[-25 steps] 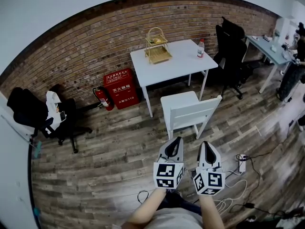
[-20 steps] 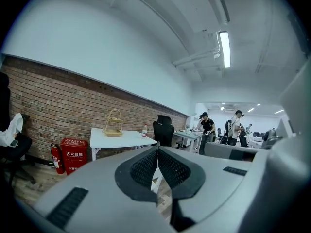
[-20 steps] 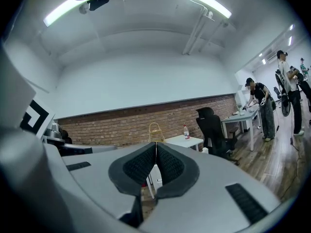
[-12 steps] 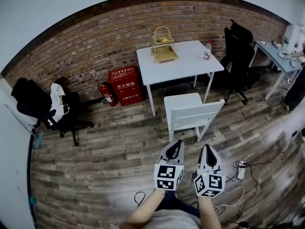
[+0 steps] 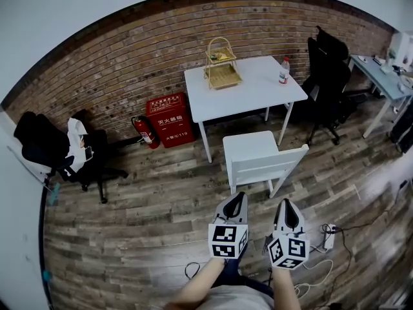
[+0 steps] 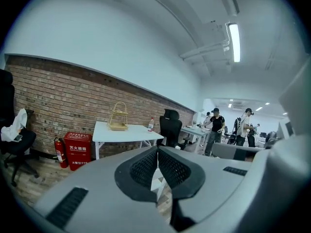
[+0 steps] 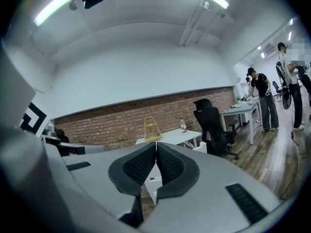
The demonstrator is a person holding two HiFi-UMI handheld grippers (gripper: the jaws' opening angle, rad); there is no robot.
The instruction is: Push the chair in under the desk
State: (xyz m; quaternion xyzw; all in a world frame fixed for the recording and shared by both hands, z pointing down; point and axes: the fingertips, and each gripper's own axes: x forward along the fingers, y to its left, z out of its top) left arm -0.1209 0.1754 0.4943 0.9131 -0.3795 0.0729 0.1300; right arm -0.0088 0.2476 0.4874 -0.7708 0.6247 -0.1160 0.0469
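A white chair [image 5: 258, 160] stands on the wooden floor with its seat toward the white desk [image 5: 248, 89] and its backrest toward me, pulled out from the desk. My left gripper [image 5: 240, 197] and right gripper [image 5: 286, 203] hover side by side a short way short of the backrest, touching nothing. Both are shut and empty. In the left gripper view the shut left gripper [image 6: 157, 149] points at the desk [image 6: 124, 134]. The right gripper view shows the shut right gripper [image 7: 156, 144] with the desk [image 7: 170, 137] and a chair corner [image 7: 200, 147] beyond.
A wire basket [image 5: 221, 63] and a bottle [image 5: 283, 71] sit on the desk. A red extinguisher box [image 5: 166, 119] and extinguisher [image 5: 143, 132] stand by the brick wall. Black office chairs [image 5: 329, 76] [image 5: 61, 150] flank the desk. A power strip with cables [image 5: 328, 236] lies at right. People [image 6: 216, 130] stand further back.
Both grippers have moved forward toward the chair's backrest, and the chair and desk now sit slightly lower and nearer in the head view. The jaws stayed shut.
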